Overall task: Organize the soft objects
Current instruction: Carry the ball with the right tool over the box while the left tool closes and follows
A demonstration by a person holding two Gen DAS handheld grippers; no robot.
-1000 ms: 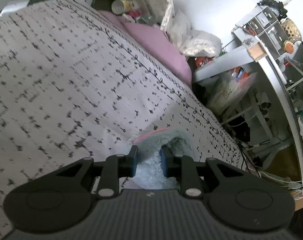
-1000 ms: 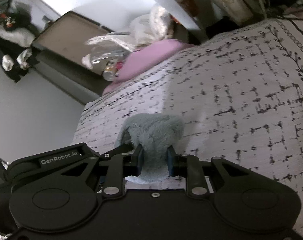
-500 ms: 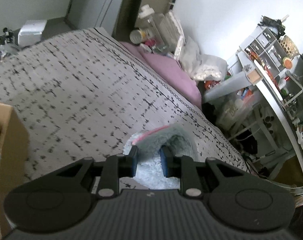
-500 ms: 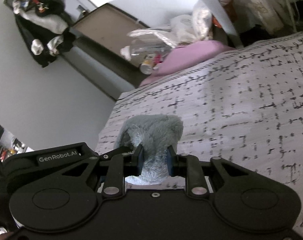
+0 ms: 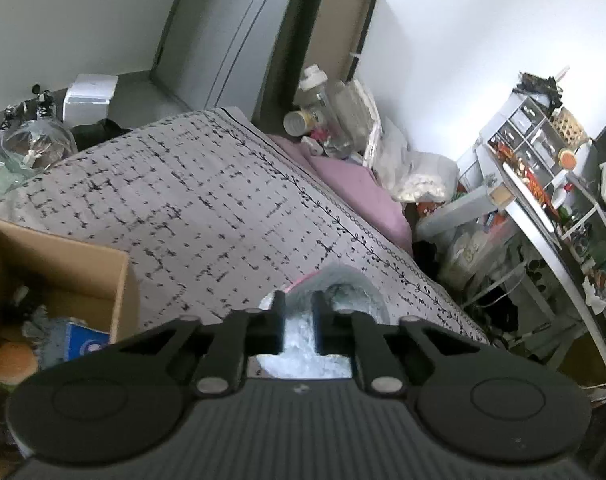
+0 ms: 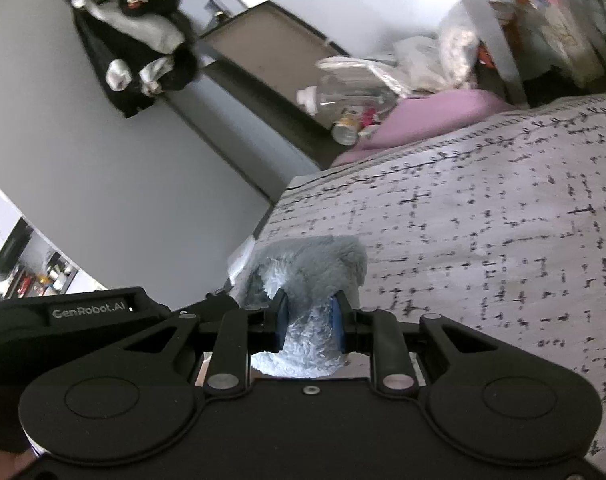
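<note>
Fluffy grey cloth (image 5: 343, 292) sits pinched in the left gripper (image 5: 297, 320), whose jaws are closing on it, above the patterned bedspread (image 5: 191, 208); a cardboard box (image 5: 63, 256) of soft things waits at near left. Seen from the right wrist, the right gripper (image 6: 309, 322) clamps another part of the cloth. Carrying seems underway; next, likely swing left over the box and release.

Fluffy grey plush (image 6: 311, 264), shaggy pile. Bedspread (image 5: 207, 216) matt printed cloth. Cardboard box (image 5: 59, 256) plain brown, matt. Gripper bodies matt black plastic w/ ribbed top.
</note>
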